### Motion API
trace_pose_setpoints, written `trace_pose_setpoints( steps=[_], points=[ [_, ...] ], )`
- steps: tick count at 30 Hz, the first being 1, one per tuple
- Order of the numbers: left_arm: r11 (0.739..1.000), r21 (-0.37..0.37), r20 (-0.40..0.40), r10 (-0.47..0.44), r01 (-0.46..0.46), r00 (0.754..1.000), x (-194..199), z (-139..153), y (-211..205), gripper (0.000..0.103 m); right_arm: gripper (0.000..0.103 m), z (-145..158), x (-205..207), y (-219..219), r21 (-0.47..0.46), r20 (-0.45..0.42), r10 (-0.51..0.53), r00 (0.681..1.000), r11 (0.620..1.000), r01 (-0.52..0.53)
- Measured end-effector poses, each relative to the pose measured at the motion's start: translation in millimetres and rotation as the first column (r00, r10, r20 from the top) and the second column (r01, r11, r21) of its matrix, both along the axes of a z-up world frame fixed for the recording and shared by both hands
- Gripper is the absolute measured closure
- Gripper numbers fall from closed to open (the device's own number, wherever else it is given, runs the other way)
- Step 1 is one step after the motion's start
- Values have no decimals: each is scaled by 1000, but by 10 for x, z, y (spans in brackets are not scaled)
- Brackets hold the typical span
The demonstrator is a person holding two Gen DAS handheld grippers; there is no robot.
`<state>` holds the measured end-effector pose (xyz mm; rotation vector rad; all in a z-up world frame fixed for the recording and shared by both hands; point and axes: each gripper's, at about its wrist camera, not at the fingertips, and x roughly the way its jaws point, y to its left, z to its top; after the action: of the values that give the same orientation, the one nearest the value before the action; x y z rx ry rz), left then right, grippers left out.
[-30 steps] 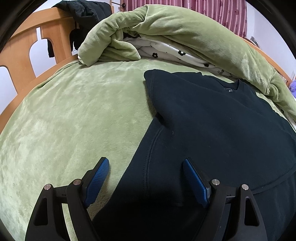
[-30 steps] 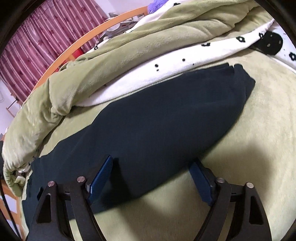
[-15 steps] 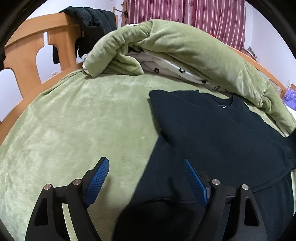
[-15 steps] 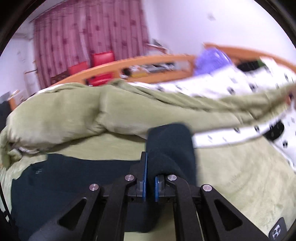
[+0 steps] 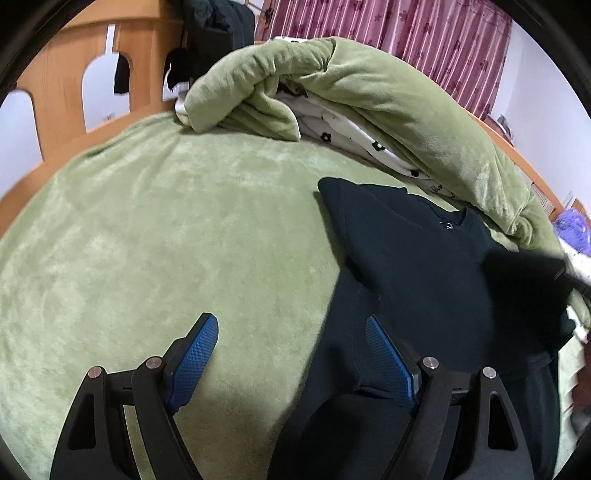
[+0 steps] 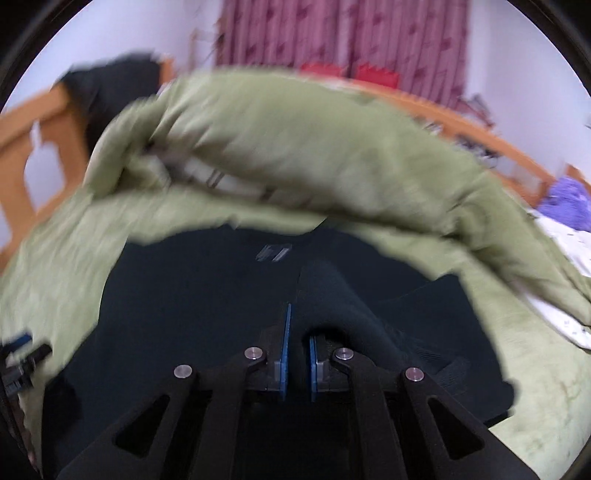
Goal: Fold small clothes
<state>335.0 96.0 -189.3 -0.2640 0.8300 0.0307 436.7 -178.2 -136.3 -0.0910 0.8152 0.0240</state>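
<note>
Left wrist view. Left gripper [image 5: 291,349] with jaws spread wide and nothing between them, hovering low over the green bed cover [image 5: 155,236]; inner blue pad above the edge of the dark sweatshirt [image 5: 424,280], outer pad above bare cover. Sweatshirt laid flat on the bed, neckline and label toward the bunched green quilt [image 5: 369,88]; near sleeve already folded in over the chest. Compared with half a second earlier, gripper drawn back and slightly toward the bare cover, so more cover and less garment under the jaws. At the right margin, a dark blurred mass newly present above the shirt: probably the far sleeve arriving with the other tool.

Right wrist view (heavily motion-blurred). Right gripper [image 6: 297,354] with jaws clenched on a ridge of dark sleeve [image 6: 343,295], fabric rising from between the pads and draping toward the right. One second earlier jaws open astride this sleeve on the bed; half a second earlier closed on it and raised; now carried over the body of the garment, collar label [image 6: 275,253] directly ahead. Wooden bed frame [image 6: 40,122] and pink curtain [image 6: 347,33] behind.

Implication: second sleeve fold in mid-travel, release over the chest apparently next; lengthwise folds not yet begun.
</note>
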Motion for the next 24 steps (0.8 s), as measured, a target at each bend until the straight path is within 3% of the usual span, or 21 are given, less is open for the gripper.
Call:
trace_pose_setpoints(
  steps=[1, 3, 6, 9, 12, 15, 19, 22, 24],
  points=[
    [1000, -12, -7, -1, 1, 1000, 2, -10, -3, 22, 87, -95, 7, 91, -7, -29, 17, 999, 1000, -17],
    [999, -49, -23, -13, 11, 1000, 30, -30, -6, 22, 57, -266, -51, 190, -7, -72, 57, 996, 998, -58],
    [998, -63, -39, -21, 19, 999, 44, -45, -41, 22, 39, -343, -303, 301, -43, -69, 127, 990, 991, -130],
    [997, -69, -45, -34, 31, 998, 47, -14, -132, 22, 37, -299, -544, 168, -56, -72, 142, 987, 988, -146],
    [995, -75, -46, -62, 59, 997, 33, 55, -288, 22, 37, -149, -799, -143, 11, -49, 119, 992, 993, -118],
    [994, -51, -36, -100, 98, 994, 1, 140, -531, 22, 37, -13, -985, -463, -19, 3, 77, 997, 997, -77],
    [986, -3, -17, -165, 165, 986, -43, 245, -959, 22, 37, 113, -1220, -1145, -52, 62, -67, 996, 996, 70],
    [977, 23, -7, -214, 214, 977, -48, 282, -1271, 22, 37, 42, -1283, -1568, -121, 60, -148, 987, 981, 154],
    [968, 40, -10, -248, 248, 969, -42, 272, -1548, 23, 37, -14, -1322, -1781, -109, 54, -186, 981, 975, 191]
  ],
)
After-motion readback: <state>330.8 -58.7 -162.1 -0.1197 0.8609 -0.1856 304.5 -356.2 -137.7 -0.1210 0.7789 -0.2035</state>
